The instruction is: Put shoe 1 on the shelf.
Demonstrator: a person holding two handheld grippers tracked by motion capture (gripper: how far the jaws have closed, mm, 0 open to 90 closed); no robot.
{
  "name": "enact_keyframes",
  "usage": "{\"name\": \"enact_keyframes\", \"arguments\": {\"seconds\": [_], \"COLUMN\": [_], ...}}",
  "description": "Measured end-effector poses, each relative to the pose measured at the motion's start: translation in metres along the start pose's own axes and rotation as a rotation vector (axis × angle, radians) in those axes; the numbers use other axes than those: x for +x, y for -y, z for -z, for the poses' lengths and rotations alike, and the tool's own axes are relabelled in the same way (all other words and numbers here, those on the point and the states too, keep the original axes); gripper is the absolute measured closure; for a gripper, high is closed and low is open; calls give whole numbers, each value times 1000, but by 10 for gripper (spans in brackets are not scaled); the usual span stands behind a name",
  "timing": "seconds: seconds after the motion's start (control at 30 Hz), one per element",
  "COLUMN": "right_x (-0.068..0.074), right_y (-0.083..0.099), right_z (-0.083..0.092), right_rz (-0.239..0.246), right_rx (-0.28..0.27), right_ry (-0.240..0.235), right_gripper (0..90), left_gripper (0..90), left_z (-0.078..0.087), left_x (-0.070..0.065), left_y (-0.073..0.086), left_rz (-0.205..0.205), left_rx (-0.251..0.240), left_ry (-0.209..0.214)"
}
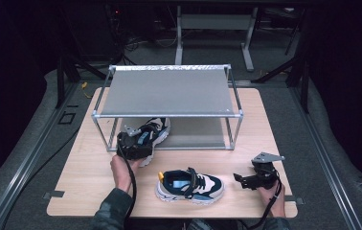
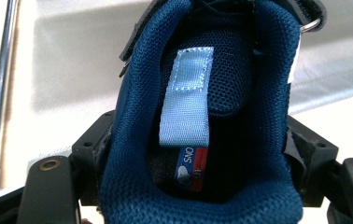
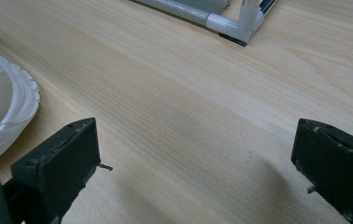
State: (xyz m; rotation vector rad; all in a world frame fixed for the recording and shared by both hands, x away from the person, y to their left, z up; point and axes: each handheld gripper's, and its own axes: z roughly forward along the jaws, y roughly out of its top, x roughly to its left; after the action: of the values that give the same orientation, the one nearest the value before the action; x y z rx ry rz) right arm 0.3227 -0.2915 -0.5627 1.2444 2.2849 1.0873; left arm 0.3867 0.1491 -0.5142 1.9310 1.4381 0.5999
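Observation:
A navy, white and light-blue sneaker (image 1: 154, 129) rests toe-first on the lower shelf (image 1: 203, 135) of a metal-framed rack (image 1: 169, 91). My left gripper (image 1: 132, 147) is shut on its heel. In the left gripper view the black jaws press both sides of the blue mesh heel collar (image 2: 132, 140), with the light-blue pull tab (image 2: 186, 102) between them. A matching second sneaker (image 1: 191, 186) lies on its sole near the table's front edge, toe to the right. My right gripper (image 1: 239, 179) sits low to its right, open and with nothing in it (image 3: 195, 154); the white toe (image 3: 2, 102) shows at its left.
The rack's grey top shelf covers the back half of the wooden table (image 1: 83, 167). Its front right corner post (image 3: 240, 21) stands beyond the right gripper. Bare wood lies left and right of the front sneaker. Dark floor and table legs lie beyond.

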Motion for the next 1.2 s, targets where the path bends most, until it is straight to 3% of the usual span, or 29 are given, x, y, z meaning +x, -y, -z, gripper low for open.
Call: {"name": "enact_keyframes", "arguments": {"seconds": [0.03,0.07,0.23,0.3,0.43,0.53,0.77,0.9,1.03,1.07,1.1,1.13,1.2], "right_x": [-2,0,0,0,0,-1,-1,-1,-1,-1,-1,-2,-2], "right_y": [-1,0,0,0,1,1,0,1,0,0,0,0,0], "right_z": [3,0,0,1,1,1,1,1,0,0,0,0,0], "right_rz": [10,9,0,1,1,-5,-2,-4,-2,-4,-4,-7,-7], "right_rx": [44,3,0,1,-11,-17,-10,-16,-9,-9,-9,-9,-9], "right_ry": [-33,5,0,1,-5,-6,-7,-10,-9,-10,-10,-13,-15], "right_gripper": [6,6,6,6,5,4,4,5,5,5,5,5,5], "left_gripper": [255,251,206,180,93,83,113,138,162,234,281,286,307], "left_z": [-7,-9,-18,-19,-12,-3,19,29,28,24,24,22,22], "left_x": [-3,-5,-9,-11,-10,-8,-1,7,14,19,19,22,21], "left_y": [-3,-4,-12,-13,-11,-8,7,11,17,21,21,24,24], "left_rz": [0,1,8,-7,5,-2,-9,-21,-15,0,0,17,19], "left_rx": [3,5,14,11,-33,-57,-107,-101,-83,-81,-81,-89,-95], "left_ry": [-12,-22,-46,-55,-53,-15,22,51,68,102,102,138,153]}}
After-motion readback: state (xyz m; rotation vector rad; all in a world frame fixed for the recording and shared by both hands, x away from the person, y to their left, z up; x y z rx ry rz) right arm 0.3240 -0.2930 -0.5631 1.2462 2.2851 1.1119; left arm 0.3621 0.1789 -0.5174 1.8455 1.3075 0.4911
